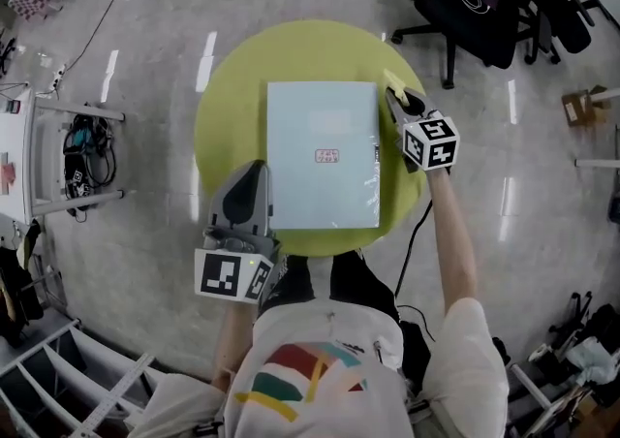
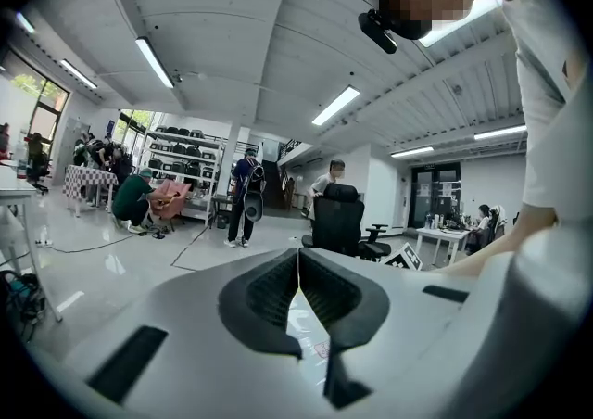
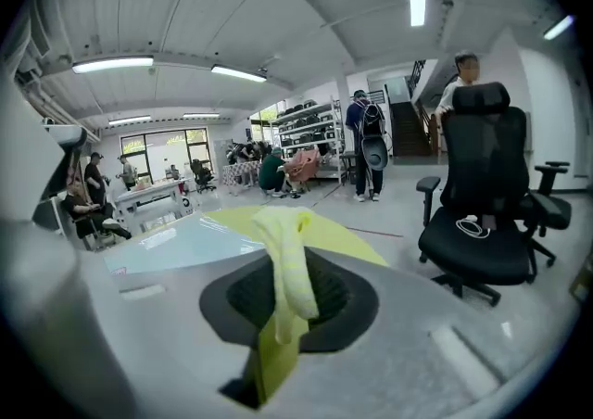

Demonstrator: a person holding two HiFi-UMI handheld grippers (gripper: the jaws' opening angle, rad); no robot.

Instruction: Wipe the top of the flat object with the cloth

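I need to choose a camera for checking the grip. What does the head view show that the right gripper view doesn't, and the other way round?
Head view only: the left gripper at the flat object's near-left corner, and that object's full outline. Right gripper view only: the jaws shut on the cloth, and people in the background. Both: flat object, yellow table, black chair.

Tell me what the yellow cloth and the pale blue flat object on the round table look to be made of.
Cloth: soft yellow fabric, probably fuzzy microfibre or terry; it folds and hangs limp between the jaws. Flat object: a stiff pale blue panel, seemingly under clear glossy film; glare and wrinkles show along its right edge. The core material cannot be told.
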